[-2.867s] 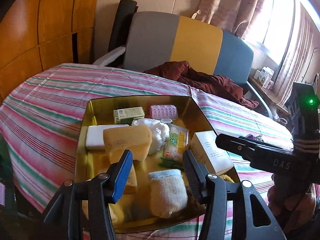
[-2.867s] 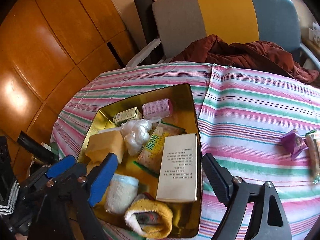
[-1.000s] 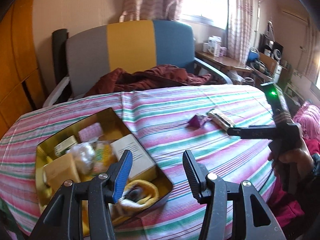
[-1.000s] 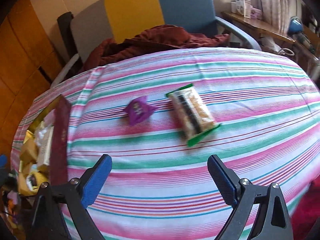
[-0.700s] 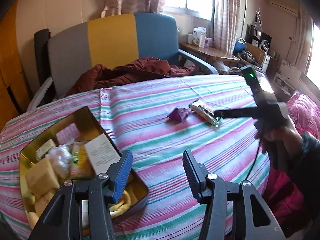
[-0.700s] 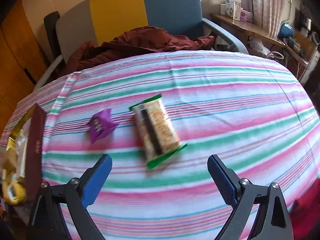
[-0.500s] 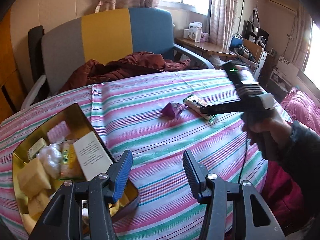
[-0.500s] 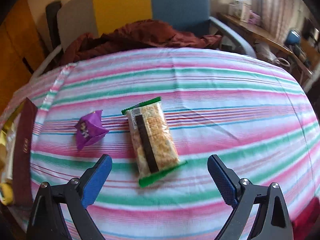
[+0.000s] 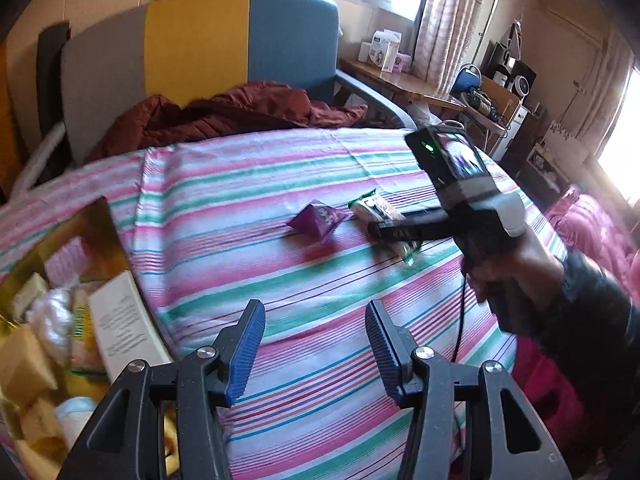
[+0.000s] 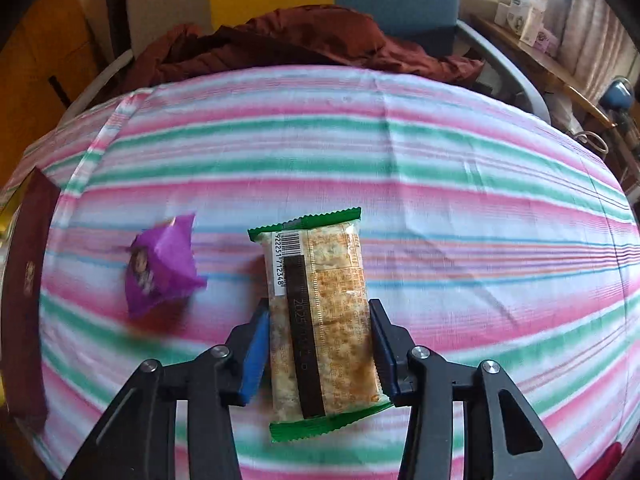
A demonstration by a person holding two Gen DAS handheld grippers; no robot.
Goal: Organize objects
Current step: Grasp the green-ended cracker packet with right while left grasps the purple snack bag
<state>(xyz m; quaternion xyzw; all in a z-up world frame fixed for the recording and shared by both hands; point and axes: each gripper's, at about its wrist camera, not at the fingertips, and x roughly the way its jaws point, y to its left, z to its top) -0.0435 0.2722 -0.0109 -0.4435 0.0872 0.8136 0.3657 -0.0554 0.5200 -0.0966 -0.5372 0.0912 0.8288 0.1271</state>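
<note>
A cracker pack (image 10: pixel 320 312) with green ends lies on the striped tablecloth (image 10: pixel 440 184). My right gripper (image 10: pixel 318 344) has closed in on it, one finger against each long side. A purple snack packet (image 10: pixel 160 268) lies just left of it. In the left wrist view the same pack (image 9: pixel 376 210) and purple packet (image 9: pixel 318 220) lie mid-table under the right gripper (image 9: pixel 400 232). My left gripper (image 9: pixel 316 340) is open and empty above the cloth. A gold tin (image 9: pixel 104 224) full of items sits at the left.
A white box (image 9: pixel 120 332), sponges and a sock fill the tin. A chair with a dark red jacket (image 9: pixel 224 116) stands behind the table. A dark red tin wall (image 10: pixel 24 300) shows at the left edge of the right wrist view.
My right gripper moved from the tin across the table, came down over the cracker pack and closed its fingers onto the pack's sides. My left gripper swung right, away from the tin.
</note>
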